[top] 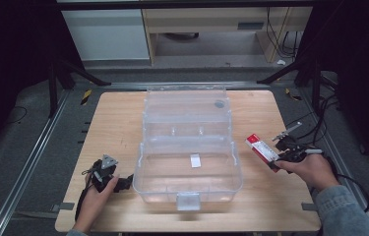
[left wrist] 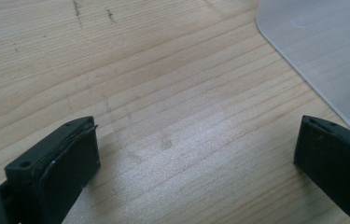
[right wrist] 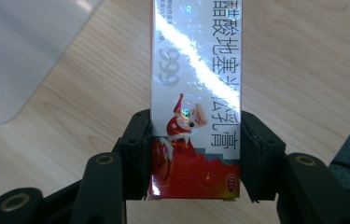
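A clear plastic box (top: pixel 188 188) with its lid thrown back stands in the middle of the wooden table. My right gripper (top: pixel 276 158) is to the right of it, shut on a white and red carton (top: pixel 261 147) and holding it off the table. In the right gripper view the carton (right wrist: pixel 196 93) stands between the two black pads (right wrist: pixel 137 154), which press on its sides. My left gripper (top: pixel 125 183) rests on the table at the box's front left corner. Its jaws stand wide apart over bare wood (left wrist: pixel 177 140) with nothing between them.
A corner of the clear box (left wrist: pixel 322 51) lies at the upper right of the left gripper view, and the box (right wrist: pixel 18 60) also fills the upper left of the right gripper view. Cables (top: pixel 320 118) trail off the table's right edge. Bare table lies on both sides of the box.
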Available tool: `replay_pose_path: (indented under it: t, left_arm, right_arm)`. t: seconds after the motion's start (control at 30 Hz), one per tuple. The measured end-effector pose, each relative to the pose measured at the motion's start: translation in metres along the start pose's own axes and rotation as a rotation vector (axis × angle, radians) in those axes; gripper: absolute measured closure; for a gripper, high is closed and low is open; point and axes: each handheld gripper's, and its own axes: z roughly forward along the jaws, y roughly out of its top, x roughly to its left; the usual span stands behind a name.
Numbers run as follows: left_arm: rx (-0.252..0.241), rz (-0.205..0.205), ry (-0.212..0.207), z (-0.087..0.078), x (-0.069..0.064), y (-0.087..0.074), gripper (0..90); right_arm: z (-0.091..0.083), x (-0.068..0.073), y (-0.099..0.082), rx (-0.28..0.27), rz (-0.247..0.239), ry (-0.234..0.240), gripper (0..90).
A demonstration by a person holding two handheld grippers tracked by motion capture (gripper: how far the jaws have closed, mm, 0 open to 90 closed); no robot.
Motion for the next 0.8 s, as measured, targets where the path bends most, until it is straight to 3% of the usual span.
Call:
replay_pose_path:
  t: [0.3,0.57,0.8]
  left_arm:
    - [0.000,-0.001,0.001,0.000,0.000,0.000,0.0]
    - [-0.002,-0.001,0.001,0.000,0.000,0.000,0.0]
    - [-0.002,-0.001,0.002,0.000,0.000,0.000,0.0]
  right_arm:
    - [-0.060,0.006,0.016,-0.079,-0.072,0.032,51.5]
    - [-0.093,0.018,0.037,-0.114,-0.129,0.047,51.5]
    - [-0.106,0.041,0.068,-0.127,-0.227,0.055,51.5]
